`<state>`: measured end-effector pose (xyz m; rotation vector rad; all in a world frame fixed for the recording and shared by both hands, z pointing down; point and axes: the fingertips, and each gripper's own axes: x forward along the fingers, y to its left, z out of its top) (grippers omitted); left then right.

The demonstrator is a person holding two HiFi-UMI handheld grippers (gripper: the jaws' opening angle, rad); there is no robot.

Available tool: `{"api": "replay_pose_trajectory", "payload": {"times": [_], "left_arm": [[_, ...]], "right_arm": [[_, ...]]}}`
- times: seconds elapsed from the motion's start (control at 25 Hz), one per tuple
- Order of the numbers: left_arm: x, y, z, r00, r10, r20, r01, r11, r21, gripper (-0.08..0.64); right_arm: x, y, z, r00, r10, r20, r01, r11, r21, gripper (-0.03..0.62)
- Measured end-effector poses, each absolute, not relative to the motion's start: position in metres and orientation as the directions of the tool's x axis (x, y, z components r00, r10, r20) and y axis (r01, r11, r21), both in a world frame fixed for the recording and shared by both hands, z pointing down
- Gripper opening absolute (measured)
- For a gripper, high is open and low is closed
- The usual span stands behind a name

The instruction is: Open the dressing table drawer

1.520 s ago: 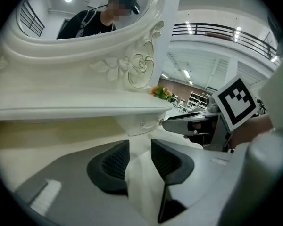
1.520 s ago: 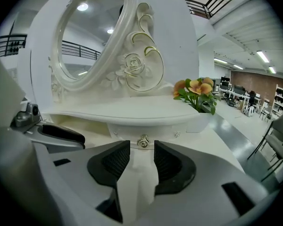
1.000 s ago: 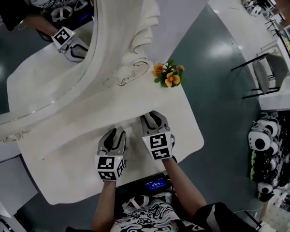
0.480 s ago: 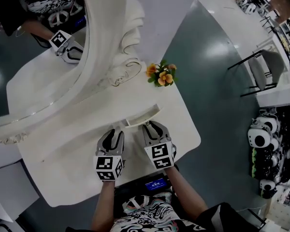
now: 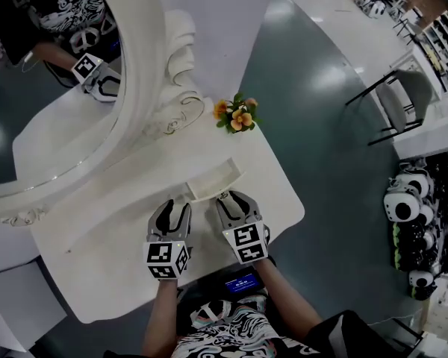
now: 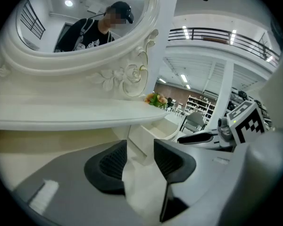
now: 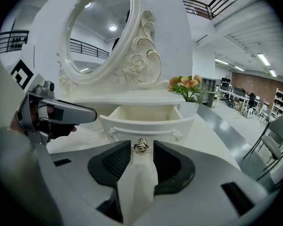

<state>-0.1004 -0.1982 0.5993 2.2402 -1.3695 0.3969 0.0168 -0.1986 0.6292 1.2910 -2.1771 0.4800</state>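
Gripping nothing, the left gripper [image 5: 175, 209] hovers at the near edge of a white dressing table [image 5: 97, 230], its jaws a narrow gap apart. Seen from its own camera, the left gripper [image 6: 140, 149] has only bare tabletop between its dark ribbed pads and points at the drawer's left front corner.

Just beside it, the right gripper [image 5: 231, 200] faces the drawer [image 5: 216, 179]. This drawer stands partly pulled out from the table's near edge, right of the middle, with its pale hollow inside showing.

In the right gripper view, a small silver drawer knob [image 7: 141, 146] sits in the centre of the drawer front [image 7: 146, 121], between the tips of the right gripper [image 7: 141, 150]. Those jaws are drawn in narrow around the knob.

A small bunch of orange flowers [image 5: 235, 115] stands at the table's far right corner. A large oval mirror [image 5: 45, 110] in a carved white frame rises along the far edge and reflects a person holding the grippers.
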Motion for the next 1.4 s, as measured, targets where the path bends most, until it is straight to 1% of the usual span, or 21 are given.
{"api": "replay_pose_trajectory", "payload": {"times": [0.08,0.12,0.2,0.28,0.36,0.44,0.52,0.64,0.76,0.96,1.08,1.4], "left_arm": [[-0.099,-0.193,0.585,0.473,-0.764,0.44,-0.881,-0.394,0.262,0.19],[-0.098,-0.19,0.575,0.482,-0.772,0.413,-0.875,-0.4,0.273,0.19],[-0.096,-0.18,0.547,0.508,-0.794,0.335,-0.856,-0.422,0.297,0.185],[-0.094,-0.172,0.519,0.525,-0.81,0.261,-0.843,-0.453,0.291,0.152],[-0.088,-0.159,0.503,0.54,-0.809,0.231,-0.835,-0.482,0.265,0.129],[-0.082,-0.143,0.495,0.551,-0.803,0.227,-0.831,-0.501,0.242,0.11],[-0.081,-0.128,0.488,0.548,-0.805,0.228,-0.834,-0.504,0.223,0.091],[-0.087,-0.105,0.478,0.515,-0.825,0.232,-0.855,-0.476,0.205,0.035],[-0.09,-0.083,0.467,0.488,-0.844,0.221,-0.871,-0.453,0.192,0.004],[-0.083,-0.04,0.448,0.457,-0.856,0.241,-0.888,-0.427,0.17,0.002],[-0.079,-0.009,0.437,0.438,-0.866,0.242,-0.897,-0.406,0.173,0.002],[-0.074,0.035,0.428,0.401,-0.89,0.216,-0.914,-0.374,0.156,0.002]], "right_arm": [[0.024,-0.189,0.62,-0.37,-0.694,0.618,-0.89,0.456,-0.022,0.158],[0.03,-0.183,0.612,-0.357,-0.708,0.61,-0.902,0.431,-0.028,0.154],[0.044,-0.169,0.585,-0.327,-0.755,0.569,-0.931,0.36,-0.058,0.113],[0.054,-0.153,0.553,-0.307,-0.805,0.508,-0.948,0.304,-0.091,0.057],[0.06,-0.133,0.524,-0.323,-0.839,0.438,-0.947,0.289,-0.144,0.003],[0.064,-0.11,0.5,-0.348,-0.862,0.369,-0.934,0.288,-0.209,0.003],[0.067,-0.09,0.485,-0.341,-0.88,0.331,-0.934,0.279,-0.221,0.003],[0.065,-0.063,0.479,-0.337,-0.881,0.333,-0.94,0.292,-0.178,0.003],[0.064,-0.041,0.472,-0.348,-0.881,0.321,-0.937,0.313,-0.156,0.002],[0.069,-0.001,0.456,-0.363,-0.875,0.32,-0.932,0.348,-0.106,0.002],[0.075,0.023,0.444,-0.376,-0.875,0.305,-0.927,0.362,-0.103,0.002],[0.083,0.055,0.432,-0.403,-0.874,0.27,-0.914,0.399,-0.071,0.002]]}}
